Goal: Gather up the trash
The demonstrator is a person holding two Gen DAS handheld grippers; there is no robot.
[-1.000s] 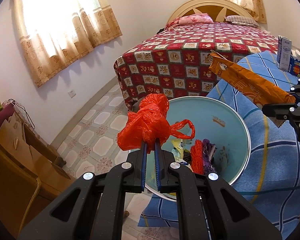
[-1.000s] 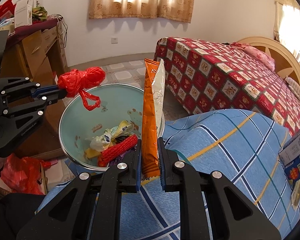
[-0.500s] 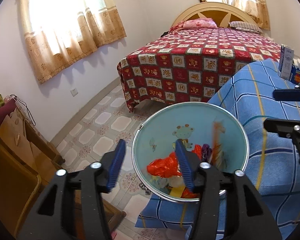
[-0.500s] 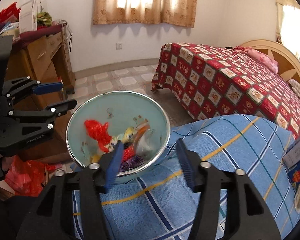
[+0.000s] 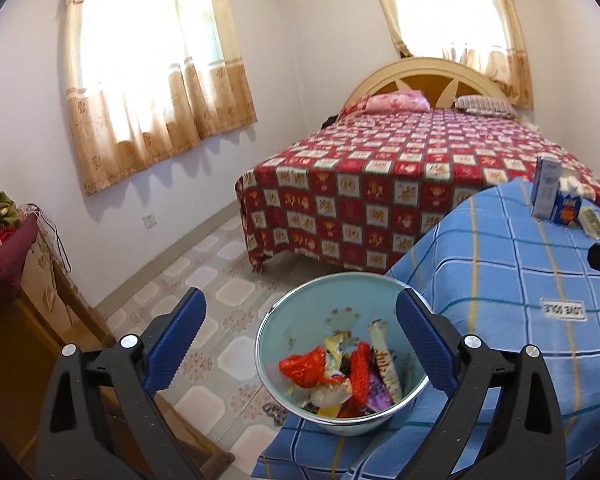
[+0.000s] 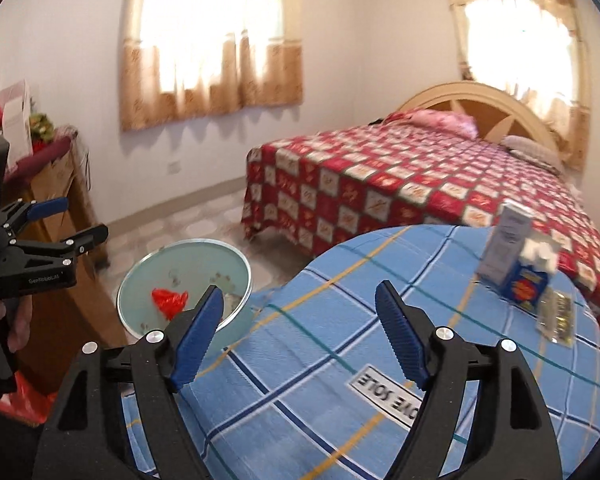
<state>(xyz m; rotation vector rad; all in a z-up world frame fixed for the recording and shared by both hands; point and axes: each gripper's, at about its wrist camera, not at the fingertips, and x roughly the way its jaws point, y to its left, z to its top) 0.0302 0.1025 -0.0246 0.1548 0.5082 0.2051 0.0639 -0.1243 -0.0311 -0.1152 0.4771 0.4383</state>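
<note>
Trash (image 5: pixel 340 376) lies in basin (image 5: pixel 380 280) beneath both tongs (just opening, empty).

Both grippers match — the left gripper (image 5: pixel 300 336) and right gripper (image 6: pixel 300 328) have black plastic frames; ribbed blue pads at ten and two o'clock; silver screws.

Basin (image 5: pixel 266 344) mouth unobstructed; cartons (image 6: pixel 516 256) crowd blue cloth's (image 6: pixel 340 320) far edge.

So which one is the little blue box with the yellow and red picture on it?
Find the table with the blue checked cloth; three things stand in a cluster at its far right. The small blue box stands in front of the taller pale carton, beside a flat clear packet. It alone is bright blue.
</note>
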